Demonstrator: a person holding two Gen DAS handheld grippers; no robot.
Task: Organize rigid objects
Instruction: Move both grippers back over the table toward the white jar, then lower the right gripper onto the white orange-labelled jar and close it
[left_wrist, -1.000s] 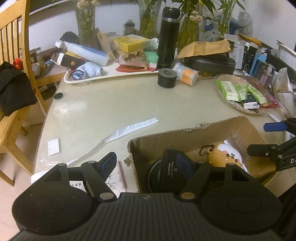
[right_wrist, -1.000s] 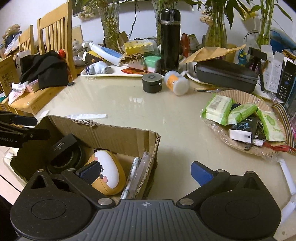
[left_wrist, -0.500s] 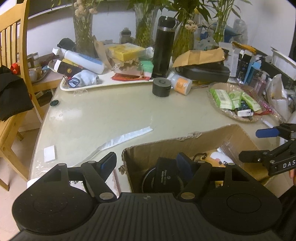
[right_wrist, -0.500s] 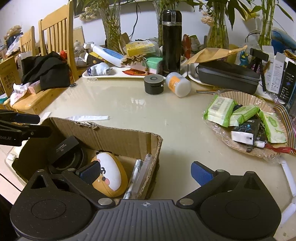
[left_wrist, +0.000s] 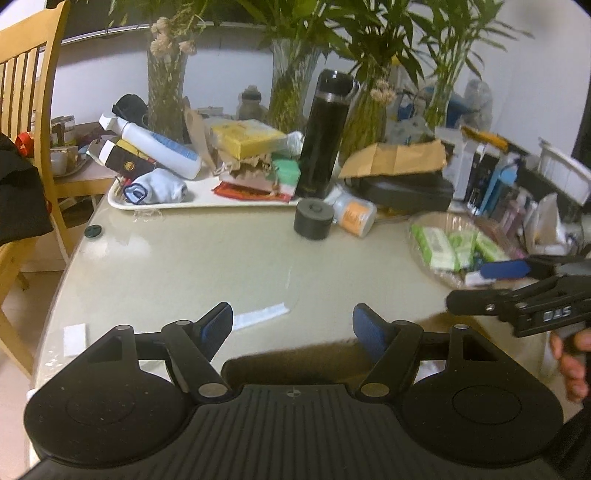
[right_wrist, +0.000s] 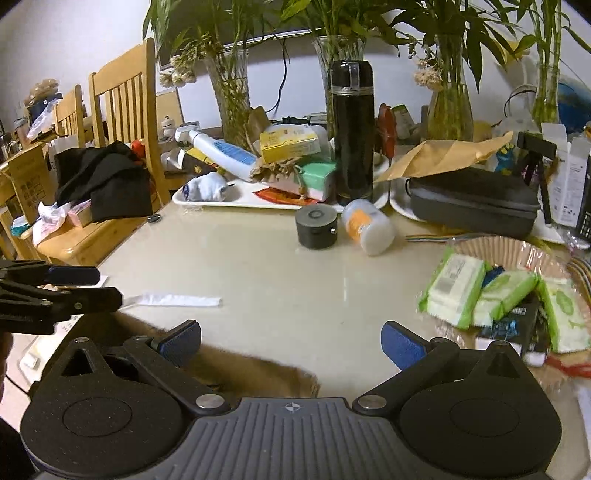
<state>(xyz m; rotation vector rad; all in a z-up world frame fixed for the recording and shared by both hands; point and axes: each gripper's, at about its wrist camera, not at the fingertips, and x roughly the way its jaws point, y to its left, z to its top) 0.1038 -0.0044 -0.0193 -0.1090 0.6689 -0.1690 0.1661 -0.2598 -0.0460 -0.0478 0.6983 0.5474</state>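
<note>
The left gripper (left_wrist: 291, 325) has its blue-padded fingers (left_wrist: 218, 325) spread with nothing between them, and the right gripper (right_wrist: 291, 341) likewise stands apart and empty. Both hang over the near edge of the table (right_wrist: 280, 288), just above the blurred rim of a cardboard box (right_wrist: 258, 369) (its contents cannot be made out here). Past the fingers a white paper strip (right_wrist: 173, 300) lies flat on the bare tabletop. Farther out stand a small dark grey cylinder (right_wrist: 316, 227) and, just beside it, a white bottle with an orange label (right_wrist: 367, 226) lying on its side. To the right, a shallow woven tray (right_wrist: 517, 247) holds green wipe packets (right_wrist: 452, 291) and a dark packet. At the back a white tray (left_wrist: 207, 197) carries a tall black flask (right_wrist: 351, 133), a yellow box (right_wrist: 289, 142), a white tube (right_wrist: 221, 152) and a rolled sock (left_wrist: 157, 190). A black zip case (right_wrist: 474, 201) sits under a brown envelope (right_wrist: 443, 157).
</note>
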